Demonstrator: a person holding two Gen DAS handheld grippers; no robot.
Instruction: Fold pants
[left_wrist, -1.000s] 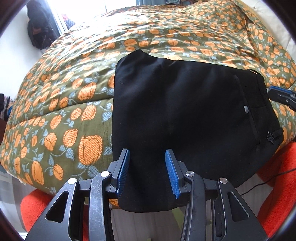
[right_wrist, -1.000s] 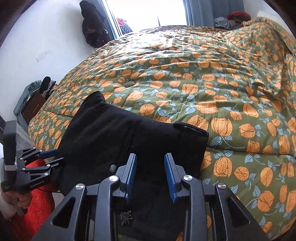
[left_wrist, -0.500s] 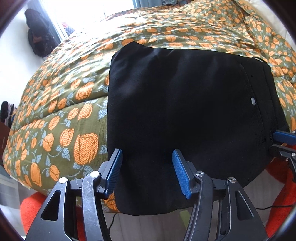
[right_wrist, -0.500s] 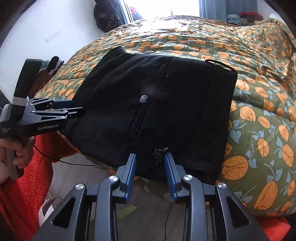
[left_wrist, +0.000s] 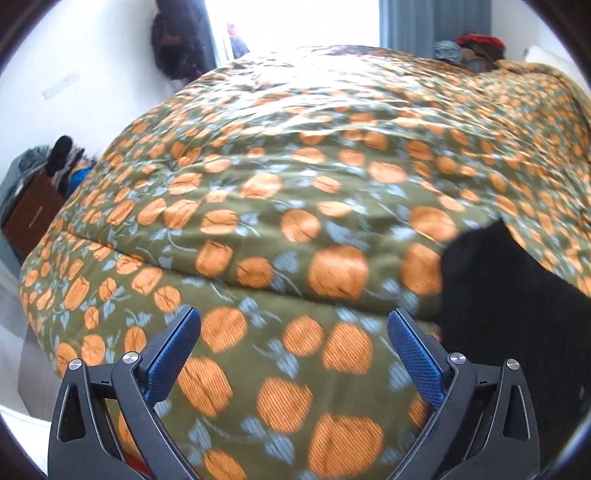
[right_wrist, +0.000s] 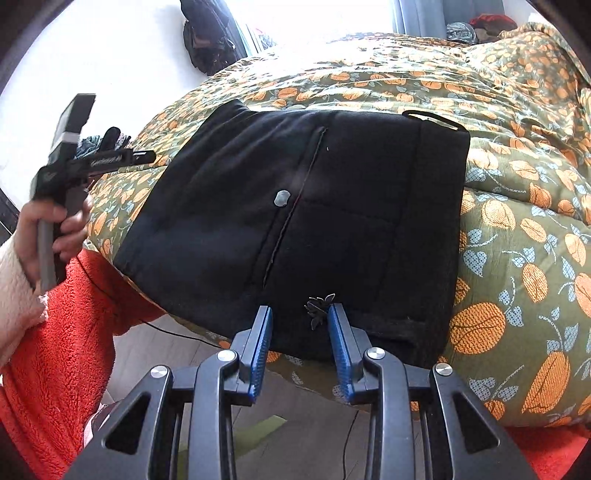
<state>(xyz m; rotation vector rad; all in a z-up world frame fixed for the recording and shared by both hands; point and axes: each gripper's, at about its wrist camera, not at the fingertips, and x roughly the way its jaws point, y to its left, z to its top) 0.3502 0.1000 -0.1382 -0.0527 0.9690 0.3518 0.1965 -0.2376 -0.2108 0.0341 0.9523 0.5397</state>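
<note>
Black pants (right_wrist: 295, 221) lie folded on bed (right_wrist: 517, 221); left claw (left_wrist: 294, 332) spread, just opened, empty; right claw (right_wrist: 299, 325) part-open, unloaded; next: final smoothing

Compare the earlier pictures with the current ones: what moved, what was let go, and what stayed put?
The left gripper swung off the pants to their left, over the quilt; its jaws have just been opening and hold nothing. The right gripper dropped to the pants' near edge, gap unchanged. The folded pants stayed on the quilt.
</note>
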